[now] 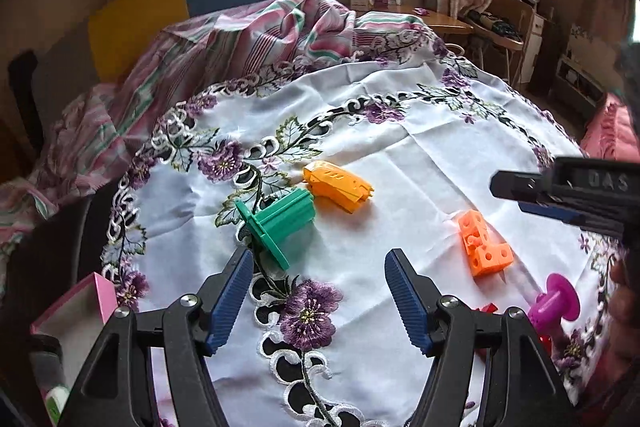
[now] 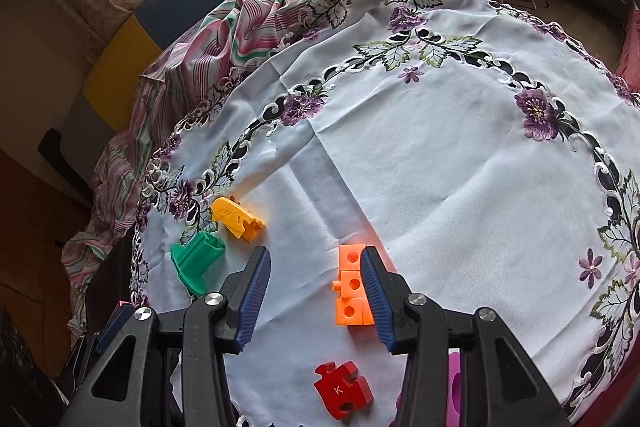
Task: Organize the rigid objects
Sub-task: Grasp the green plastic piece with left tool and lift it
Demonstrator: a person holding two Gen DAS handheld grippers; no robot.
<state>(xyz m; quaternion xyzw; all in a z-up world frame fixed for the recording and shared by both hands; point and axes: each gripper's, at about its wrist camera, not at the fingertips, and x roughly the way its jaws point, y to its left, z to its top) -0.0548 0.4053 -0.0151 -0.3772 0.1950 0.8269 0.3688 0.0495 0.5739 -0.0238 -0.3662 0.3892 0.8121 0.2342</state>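
At the far left edge of the left wrist view a pink box (image 1: 82, 311) stands open beside the counter (image 1: 400, 163), which carries a white cloth embroidered with purple flowers. On the cloth, a green spool (image 1: 276, 227) lies on its side, its flange toward the camera, with a yellow shell (image 1: 338, 185) just beside it, close enough that they may be touching. The left hand-held gripper (image 1: 320, 303) hangs above bare cloth in front of the spool, its jaws released and wide apart with nothing between them; its left blue pad (image 1: 232, 301) sits near the spool's flange without touching it.

Further right lies an orange block (image 1: 482, 245), an L-shaped cluster of cubes with round holes. Beyond it, near the cloth's right edge, is a magenta spool (image 1: 554, 305), and a sliver of a red piece (image 1: 488, 308) shows behind the left gripper's right arm.

In the right wrist view, the right hand-held gripper (image 2: 316, 297) stands partly open over the cloth. The orange block sits between the fingers, up against the right pad (image 2: 374, 297), while the left pad is well clear of it, so the block is not clamped. The red piece (image 2: 343, 389), a jigsaw shape marked K, lies just below the gripper. At the right of the left wrist view, the same gripper reaches in above the orange block.
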